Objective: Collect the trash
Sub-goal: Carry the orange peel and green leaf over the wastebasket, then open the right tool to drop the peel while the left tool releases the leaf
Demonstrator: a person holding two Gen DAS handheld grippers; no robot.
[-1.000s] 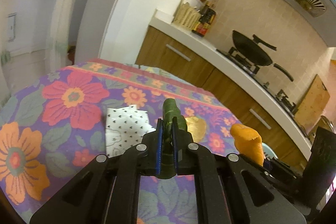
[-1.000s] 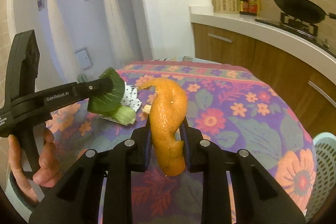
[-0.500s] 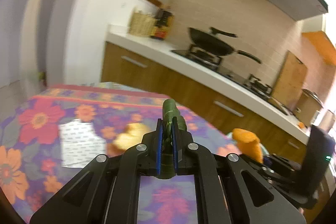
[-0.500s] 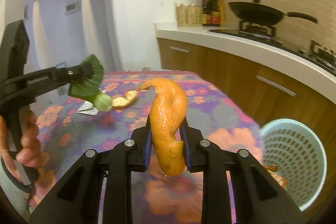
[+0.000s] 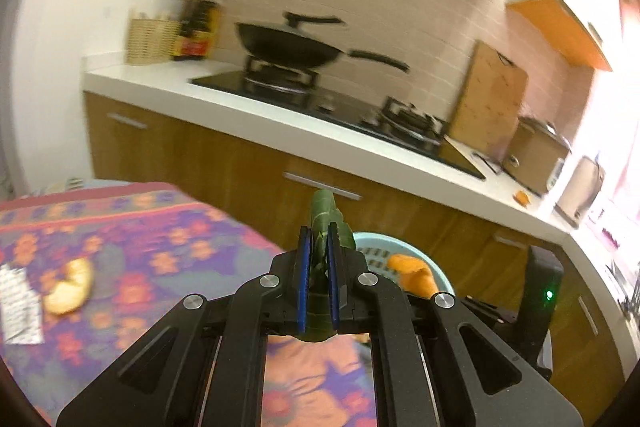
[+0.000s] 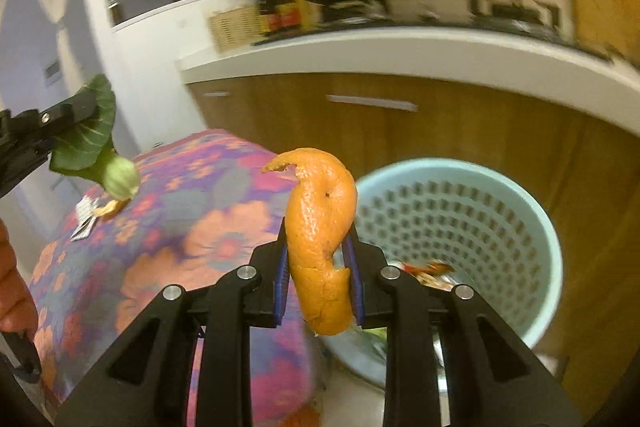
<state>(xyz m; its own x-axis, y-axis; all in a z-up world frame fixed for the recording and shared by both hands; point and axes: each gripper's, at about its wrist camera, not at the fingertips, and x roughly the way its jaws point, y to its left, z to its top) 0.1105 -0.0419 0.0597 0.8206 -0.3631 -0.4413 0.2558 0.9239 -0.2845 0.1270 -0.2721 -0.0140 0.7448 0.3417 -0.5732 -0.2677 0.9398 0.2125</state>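
Peel (image 6: 322, 239) is pinched in your right gripper's (image 6: 318, 283) jaws, and you've swung it off the desk (image 6: 168, 227) so the bin (image 6: 536, 227) now sits just beyond it. Leaf (image 5: 320, 227) is clamped in your left gripper (image 5: 319, 283), its jaws pressed nearly together, and it has come round too, with the bin rim showing behind it. Both look close to drop range. Watch the desk edge just beside the bin; cabinets stand close behind, open room above. A second peel (image 5: 69, 287) and wrapper (image 5: 20, 303) wait on the desk.
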